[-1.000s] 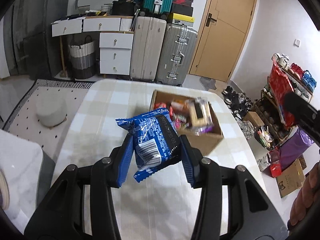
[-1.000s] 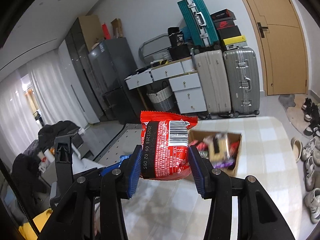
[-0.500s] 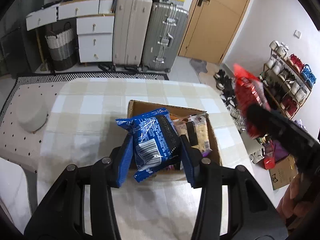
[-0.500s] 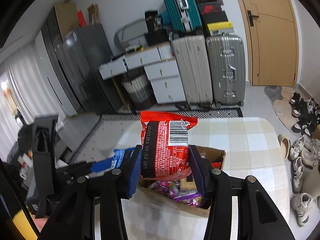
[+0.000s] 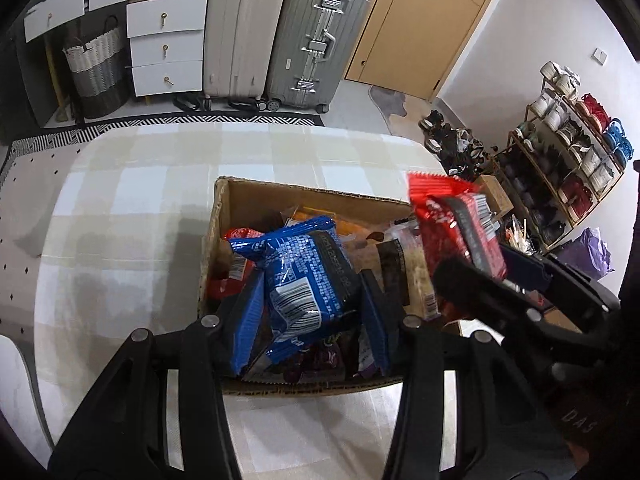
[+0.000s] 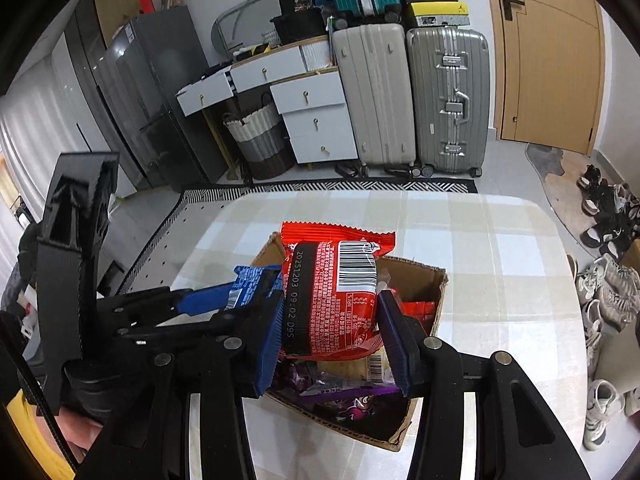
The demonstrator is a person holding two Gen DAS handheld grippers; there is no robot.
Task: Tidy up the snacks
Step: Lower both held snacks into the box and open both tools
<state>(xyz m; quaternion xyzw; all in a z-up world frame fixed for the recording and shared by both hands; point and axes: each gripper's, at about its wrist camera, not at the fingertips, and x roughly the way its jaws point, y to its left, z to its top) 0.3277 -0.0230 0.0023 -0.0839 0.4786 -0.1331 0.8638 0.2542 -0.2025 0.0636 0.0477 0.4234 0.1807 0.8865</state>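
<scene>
An open cardboard box (image 5: 280,194) (image 6: 438,280) full of snack packets sits on the checked table. My left gripper (image 5: 310,308) is shut on a blue snack packet (image 5: 306,276) and hangs over the box's near left part. My right gripper (image 6: 330,322) is shut on a red snack packet (image 6: 332,284) with a barcode, held over the box. In the left wrist view the red packet (image 5: 452,220) and the right gripper's black body show at the right above the box's right side. In the right wrist view the blue packet (image 6: 250,280) and left gripper appear at the left.
The table (image 5: 132,208) with a pale checked cloth reaches past the box on all sides. Behind it stand suitcases (image 5: 316,36), white drawers (image 5: 164,44) and a woven basket (image 5: 98,72). A shoe rack (image 5: 568,152) and loose shoes (image 6: 608,216) lie to the right.
Both grippers have moved forward and down with their packets, from short of the box to directly above it. The box now looks much bigger and closer. Neither grip has changed.
</scene>
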